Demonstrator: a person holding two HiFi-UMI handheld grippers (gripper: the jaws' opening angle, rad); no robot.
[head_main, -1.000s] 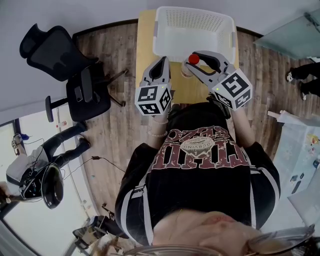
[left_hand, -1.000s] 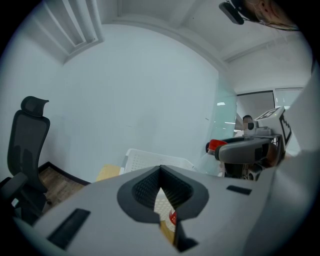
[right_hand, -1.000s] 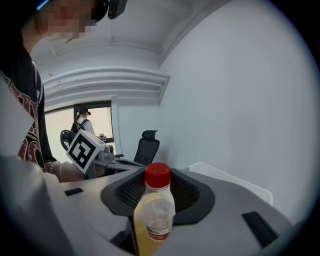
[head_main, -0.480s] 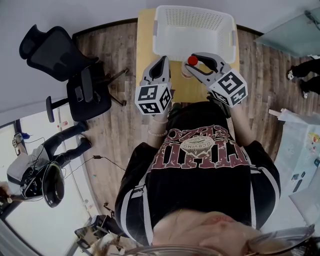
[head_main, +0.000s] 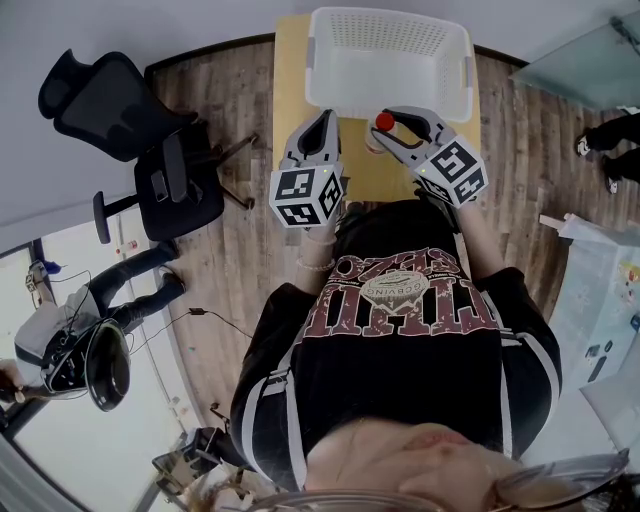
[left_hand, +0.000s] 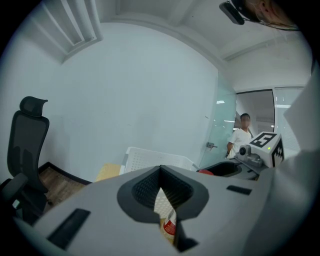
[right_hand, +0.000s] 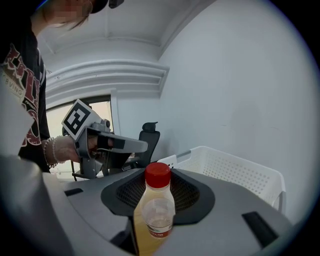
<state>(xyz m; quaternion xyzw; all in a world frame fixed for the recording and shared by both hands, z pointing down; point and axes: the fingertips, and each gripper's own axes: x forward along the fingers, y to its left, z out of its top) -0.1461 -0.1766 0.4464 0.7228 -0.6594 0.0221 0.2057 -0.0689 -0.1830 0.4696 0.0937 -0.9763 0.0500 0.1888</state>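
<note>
- Two grippers are up over the table (head_main: 290, 75), one in each of the person's hands, each carrying one marker cube.
- One bottle (right_hand: 154, 212) is in play. It stands upright between the jaws of the right gripper (head_main: 392, 124), which are clamped on its body just below the shoulder.
- One red cap (right_hand: 158, 175) tops the bottle. The liquid inside is pale yellow, and a small red and white label sits low on the body.
- From the head view, the bottle is above the table's middle, just short of the near wall of the basket.
- One left gripper (head_main: 320, 130) hangs beside the right one, a little apart from it. Its jaws are drawn together with only a thin slit between the pads, and nothing is gripped. The bottle's label shows through that slit from behind.
- One white mesh basket (head_main: 390, 70) takes up the far half of the table, with its open top facing up.
- One black office chair (head_main: 110, 105) stands on the wooden floor (head_main: 230, 260) to the left, well apart from the table.
- Two other people show at the edges of the head view, one low on the left (head_main: 130, 300) and one at the right edge (head_main: 612, 150).
- One glass partition (head_main: 585, 70) lies beyond the basket's right side.
- Between the bottle and the basket's inside stands only the basket's near rim.
</note>
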